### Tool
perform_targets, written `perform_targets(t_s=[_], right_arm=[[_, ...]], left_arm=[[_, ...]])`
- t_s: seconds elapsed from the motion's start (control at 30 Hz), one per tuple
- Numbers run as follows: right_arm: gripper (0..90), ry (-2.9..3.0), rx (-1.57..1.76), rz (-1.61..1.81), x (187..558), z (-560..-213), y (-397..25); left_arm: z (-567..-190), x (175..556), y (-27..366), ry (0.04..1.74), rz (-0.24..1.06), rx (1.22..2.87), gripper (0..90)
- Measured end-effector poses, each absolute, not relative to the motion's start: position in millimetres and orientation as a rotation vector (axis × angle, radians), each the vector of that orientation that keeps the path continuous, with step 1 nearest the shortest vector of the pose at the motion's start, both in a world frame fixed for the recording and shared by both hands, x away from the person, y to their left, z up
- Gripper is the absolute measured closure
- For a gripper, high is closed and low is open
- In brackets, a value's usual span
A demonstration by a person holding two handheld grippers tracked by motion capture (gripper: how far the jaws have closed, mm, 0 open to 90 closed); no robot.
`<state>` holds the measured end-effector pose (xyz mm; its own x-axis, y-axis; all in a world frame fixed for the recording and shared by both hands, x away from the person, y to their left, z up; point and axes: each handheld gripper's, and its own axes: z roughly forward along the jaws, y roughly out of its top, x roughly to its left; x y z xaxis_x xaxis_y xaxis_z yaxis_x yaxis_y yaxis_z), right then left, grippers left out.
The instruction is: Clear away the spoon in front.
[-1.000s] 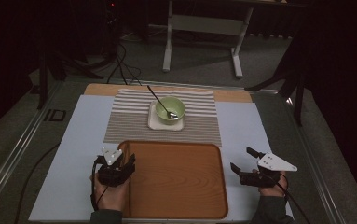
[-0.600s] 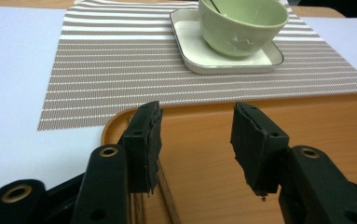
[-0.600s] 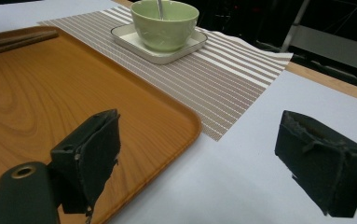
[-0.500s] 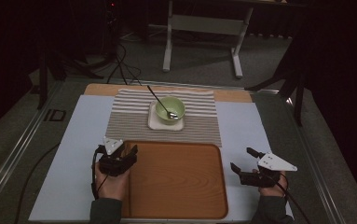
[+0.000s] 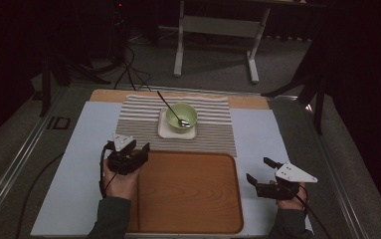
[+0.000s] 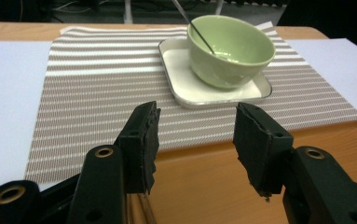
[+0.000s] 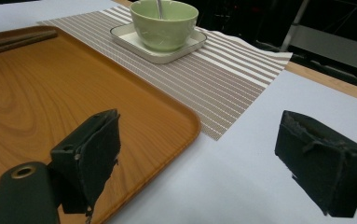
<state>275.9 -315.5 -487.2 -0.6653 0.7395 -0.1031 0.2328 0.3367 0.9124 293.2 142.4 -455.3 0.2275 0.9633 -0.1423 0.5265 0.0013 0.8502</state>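
Over the last second the left gripper (image 5: 137, 152) has slid from the wooden tray's (image 5: 188, 199) left rim toward the green bowl (image 5: 181, 115) just beyond it, jaws released, likely starting a reach, while the right gripper (image 5: 260, 172) waits unclenched right of the tray.

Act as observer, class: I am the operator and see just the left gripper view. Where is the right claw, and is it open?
Observer: The right claw is open, just right of the tray, above the pale sheet.
Operator: Does the tray hold anything?
Observer: In the right gripper view, two thin brown sticks lie along its rim, on the side away from that claw.
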Motion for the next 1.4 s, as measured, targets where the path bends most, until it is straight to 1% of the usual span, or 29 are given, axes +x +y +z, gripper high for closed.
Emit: perform_targets(t_s=[0.23,0.83,1.27,1.4], right_arm=[[13.5,2.094,0.849,1.308,276.0,-487.1,-315.5],[13.5,2.099,0.853,1.306,276.4,-487.6,-315.7],[13.5,2.097,0.854,1.307,276.5,-487.4,-316.1],[13.5,2.097,0.855,1.306,276.5,-487.3,-316.5]], left_arm=[[-451.0,307.2,140.7,1.408,0.645,1.664,50.6],[-439.0,342.3,144.6,1.391,0.64,1.641,49.9],[-444.9,365.0,139.0,1.38,0.637,1.671,49.7],[-446.1,371.0,139.2,1.379,0.628,1.654,49.7]])
